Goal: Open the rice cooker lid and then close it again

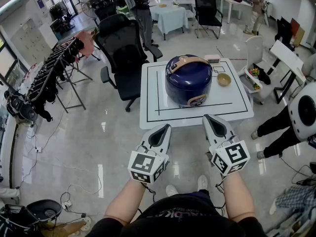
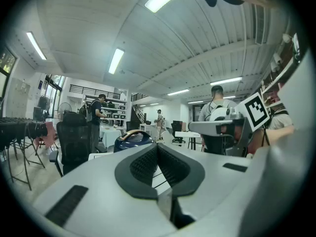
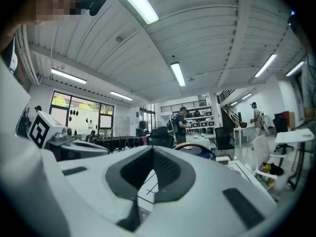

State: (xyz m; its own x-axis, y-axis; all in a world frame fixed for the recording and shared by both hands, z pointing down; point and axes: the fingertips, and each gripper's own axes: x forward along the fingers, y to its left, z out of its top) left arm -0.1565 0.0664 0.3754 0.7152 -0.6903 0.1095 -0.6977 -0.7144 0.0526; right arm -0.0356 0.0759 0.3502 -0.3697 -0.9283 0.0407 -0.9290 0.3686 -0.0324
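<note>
A dark blue rice cooker with a tan handle stands lid-down in the middle of a small white table. It also shows ahead in the left gripper view and in the right gripper view. My left gripper hangs in the air just short of the table's near edge, jaws shut with nothing between them. My right gripper is beside it at the table's front edge, also shut and empty. Neither touches the cooker.
A small bowl and a pink box lie on the table right of the cooker. A black office chair stands behind the table at left. A person stands at right, and a rack at far left.
</note>
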